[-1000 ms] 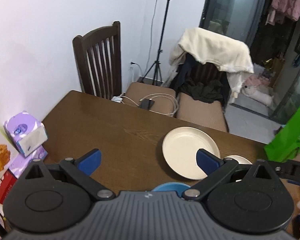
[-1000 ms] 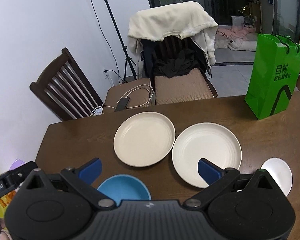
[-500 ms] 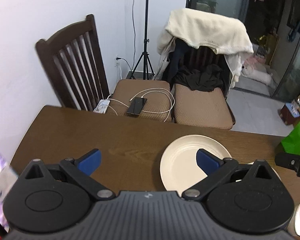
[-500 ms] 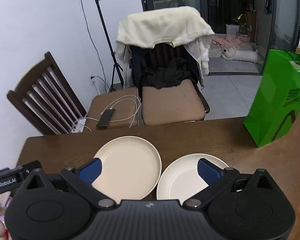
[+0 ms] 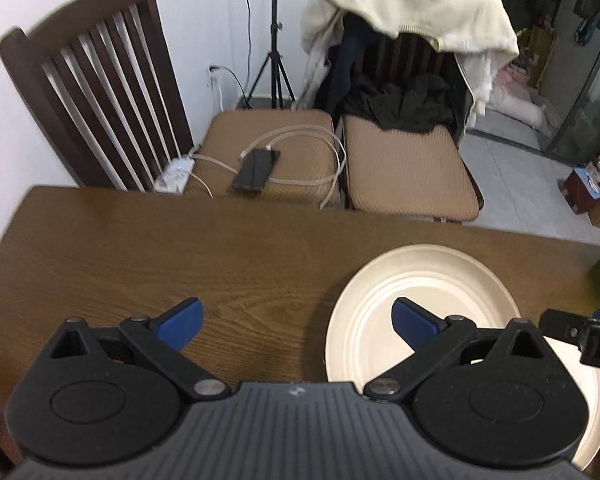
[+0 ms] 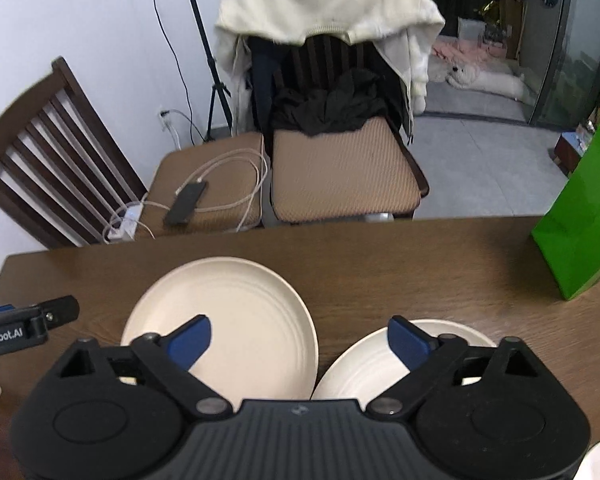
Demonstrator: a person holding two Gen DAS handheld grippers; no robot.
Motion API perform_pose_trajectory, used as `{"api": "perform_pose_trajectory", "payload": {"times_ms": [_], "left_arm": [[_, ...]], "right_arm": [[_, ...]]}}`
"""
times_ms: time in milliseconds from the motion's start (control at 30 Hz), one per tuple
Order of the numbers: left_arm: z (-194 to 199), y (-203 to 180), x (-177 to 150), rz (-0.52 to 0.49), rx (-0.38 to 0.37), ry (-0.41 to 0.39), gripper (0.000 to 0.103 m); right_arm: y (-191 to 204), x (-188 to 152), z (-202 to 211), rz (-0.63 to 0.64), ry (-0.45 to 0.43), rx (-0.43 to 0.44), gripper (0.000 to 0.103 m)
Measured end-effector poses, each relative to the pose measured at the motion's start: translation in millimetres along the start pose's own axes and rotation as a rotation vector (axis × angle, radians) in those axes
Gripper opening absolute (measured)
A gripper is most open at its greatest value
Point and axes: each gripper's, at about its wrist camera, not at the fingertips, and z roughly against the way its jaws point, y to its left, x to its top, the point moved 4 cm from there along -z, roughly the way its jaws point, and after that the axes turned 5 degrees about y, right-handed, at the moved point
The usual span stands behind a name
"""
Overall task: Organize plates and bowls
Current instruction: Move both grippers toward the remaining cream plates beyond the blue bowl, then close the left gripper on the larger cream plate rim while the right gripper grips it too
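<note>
Plates sit side by side on a brown wooden table (image 6: pixel 400 264), both empty: a cream plate (image 6: pixel 236 312) on the left nearly touching a whiter plate (image 6: pixel 364 368) to its right. The right gripper (image 6: pixel 300 338) hovers over the gap between them, its blue-tipped jaws wide but closing, with nothing pinched, while the left gripper (image 5: pixel 296 318) hangs spread wide over the cream plate's left rim, empty. A green paper bag (image 6: pixel 580 208) stands upright at the table's right end, its contents hidden.
</note>
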Motion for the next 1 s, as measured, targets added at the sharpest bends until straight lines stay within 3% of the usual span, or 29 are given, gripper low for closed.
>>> {"api": "perform_pose_trajectory", "payload": {"times_ms": [167,233,467,667,800,1000], "left_arm": [[-31,3,-10,0.009,-0.002,0.06,0.094],[-40,3,-13,0.013,-0.015,0.082,0.084],[-55,3,-21,0.013,-0.041,0.123,0.072],[-63,5,-25,0.025,-0.076,0.153,0.053],[-65,5,-28,0.027,-0.102,0.167,0.041],[-66,2,-30,0.029,-0.194,0.173,0.008]], "right_arm": [[-4,-8,-28,0.007,0.035,-0.034,0.075],[-7,-10,-36,0.003,0.04,-0.049,0.07],[-9,-16,-55,0.01,0.061,-0.046,0.041],[-5,-17,-59,0.025,0.063,-0.032,0.021],[-5,-19,-62,0.028,0.076,-0.038,0.016],[-4,-24,-70,0.022,0.108,-0.036,0.007]]}}
